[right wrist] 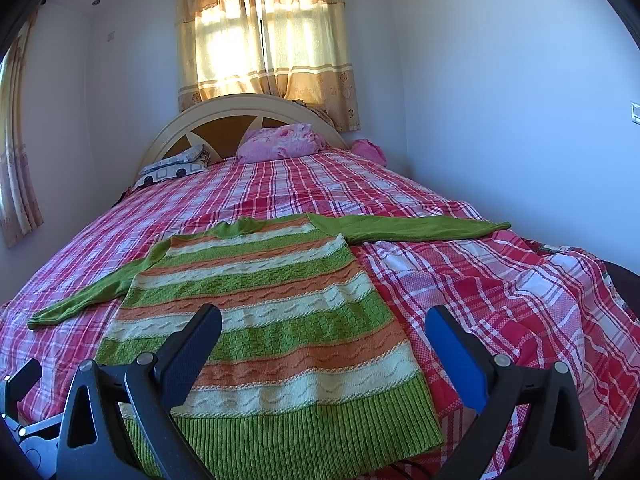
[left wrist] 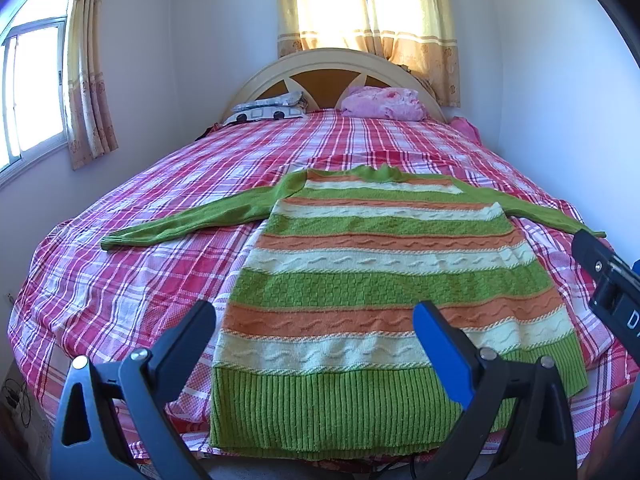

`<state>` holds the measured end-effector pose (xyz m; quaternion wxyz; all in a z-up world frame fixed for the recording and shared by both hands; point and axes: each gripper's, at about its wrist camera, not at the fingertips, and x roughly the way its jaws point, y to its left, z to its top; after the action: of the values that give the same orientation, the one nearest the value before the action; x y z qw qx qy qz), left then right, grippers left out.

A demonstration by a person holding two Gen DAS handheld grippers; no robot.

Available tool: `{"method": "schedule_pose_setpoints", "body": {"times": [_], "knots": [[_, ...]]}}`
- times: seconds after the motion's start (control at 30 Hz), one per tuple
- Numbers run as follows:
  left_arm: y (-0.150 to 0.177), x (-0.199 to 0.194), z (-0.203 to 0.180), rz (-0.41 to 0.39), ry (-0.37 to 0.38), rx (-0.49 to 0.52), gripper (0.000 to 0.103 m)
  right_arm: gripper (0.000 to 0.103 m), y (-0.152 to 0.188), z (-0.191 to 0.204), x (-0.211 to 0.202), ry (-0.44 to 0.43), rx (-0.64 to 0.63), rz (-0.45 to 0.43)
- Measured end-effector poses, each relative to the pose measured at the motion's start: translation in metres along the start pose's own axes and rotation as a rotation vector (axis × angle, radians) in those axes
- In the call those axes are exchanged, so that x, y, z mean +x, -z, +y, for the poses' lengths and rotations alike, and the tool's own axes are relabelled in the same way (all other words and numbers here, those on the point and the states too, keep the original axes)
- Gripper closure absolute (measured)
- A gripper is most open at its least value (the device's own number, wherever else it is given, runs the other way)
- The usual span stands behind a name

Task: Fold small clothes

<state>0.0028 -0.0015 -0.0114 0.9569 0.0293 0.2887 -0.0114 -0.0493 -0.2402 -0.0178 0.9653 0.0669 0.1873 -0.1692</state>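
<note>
Sunlit curtains back a bed (left wrist: pixel 120 280) in red plaid sheeting, where our striped sweater (left wrist: pixel 360 280) lies flat at frame centre, sleeves spread. Both the left hand-held gripper (left wrist: pixel 314 336) and right hand-held gripper (right wrist: pixel 324 340) hover wide and empty above its ribbed hem. We judge it best to pinch each sleeve cuff and fold inward; chunky cable knit should hold creases loosely.

**Both grippers wide, nothing held**

Left gripper (left wrist: pixel 316 320): jaws spread wide apart, nothing between the fingers. Right gripper (right wrist: pixel 324 324): same, spread wide and holding nothing. Each pointed forward and slightly down, side by side, near one another.
</note>
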Motion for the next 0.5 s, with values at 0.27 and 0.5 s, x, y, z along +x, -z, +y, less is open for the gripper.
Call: {"method": "schedule_pose_setpoints", "body": {"times": [0.27, 0.5], "knots": [[-0.001, 0.023, -0.004, 0.04, 0.037, 0.007, 0.002, 0.001, 0.002, -0.006, 0.018, 0.035, -0.01, -0.004], [-0.009, 0.056, -0.002, 0.083, 0.056, 0.005, 0.002, 0.001, 0.004, -0.011, 0.041, 0.055, -0.013, 0.043]]}}
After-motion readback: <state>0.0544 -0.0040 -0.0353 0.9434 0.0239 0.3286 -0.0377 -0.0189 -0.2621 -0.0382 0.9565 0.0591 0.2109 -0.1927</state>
